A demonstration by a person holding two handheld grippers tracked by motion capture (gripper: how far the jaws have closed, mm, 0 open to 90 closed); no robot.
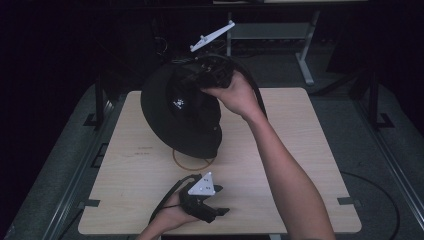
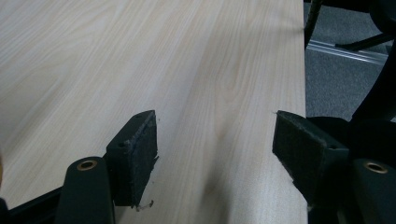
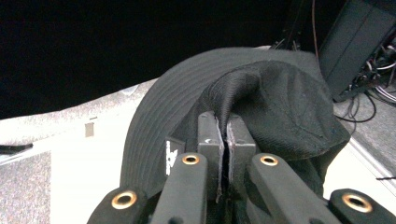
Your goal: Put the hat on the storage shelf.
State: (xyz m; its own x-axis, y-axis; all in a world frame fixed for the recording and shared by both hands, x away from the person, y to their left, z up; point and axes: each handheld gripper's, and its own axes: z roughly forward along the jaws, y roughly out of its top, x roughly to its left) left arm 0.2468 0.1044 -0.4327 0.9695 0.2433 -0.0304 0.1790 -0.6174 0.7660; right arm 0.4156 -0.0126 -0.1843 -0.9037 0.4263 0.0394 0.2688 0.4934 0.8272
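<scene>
I am working over a pale wooden table (image 1: 300, 150) with rounded corners and a light grain that runs along its length in the left gripper view. Near the middle of it, a little toward the near edge, I see a thin brown ring (image 1: 192, 162) marked or lying flat on the wood, and its far part is hidden from me. Faint small print (image 1: 145, 150) sits on the surface left of that ring, too small to read.
</scene>
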